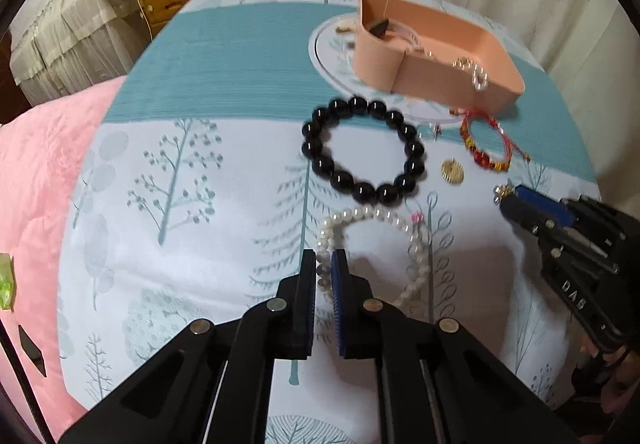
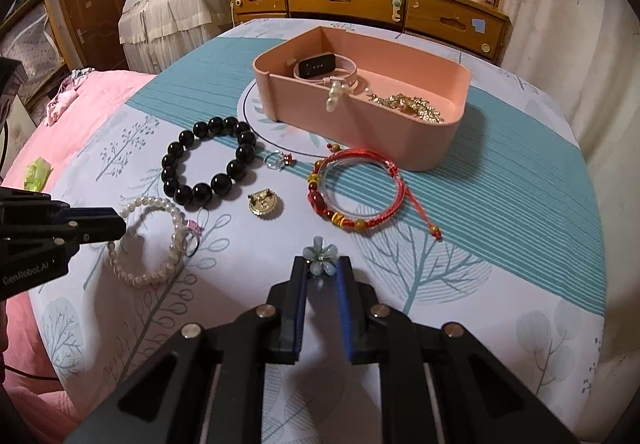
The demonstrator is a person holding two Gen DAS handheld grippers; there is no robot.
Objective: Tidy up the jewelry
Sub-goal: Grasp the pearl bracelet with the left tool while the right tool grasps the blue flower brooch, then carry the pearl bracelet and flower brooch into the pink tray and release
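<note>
Several pieces already sit in our pink tray point(image 2: 420, 148); left gripper point(image 1: 323, 264) pinches the pearl bracelet point(image 1: 400, 220), right gripper point(image 2: 322, 268) clamps the flower ornament point(image 2: 320, 258); four more remain on the bed point(image 2: 500, 244).

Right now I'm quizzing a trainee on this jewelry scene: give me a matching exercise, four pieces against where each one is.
Things:
1. pearl bracelet
2. flower ornament
3. black bead bracelet
4. watch

Places:
A. inside the pink box
B. lying loose on the bedsheet, ungripped
C. between the left hand-held gripper pads
D. between the right hand-held gripper pads

Pairs: 1-C, 2-D, 3-B, 4-A
</note>
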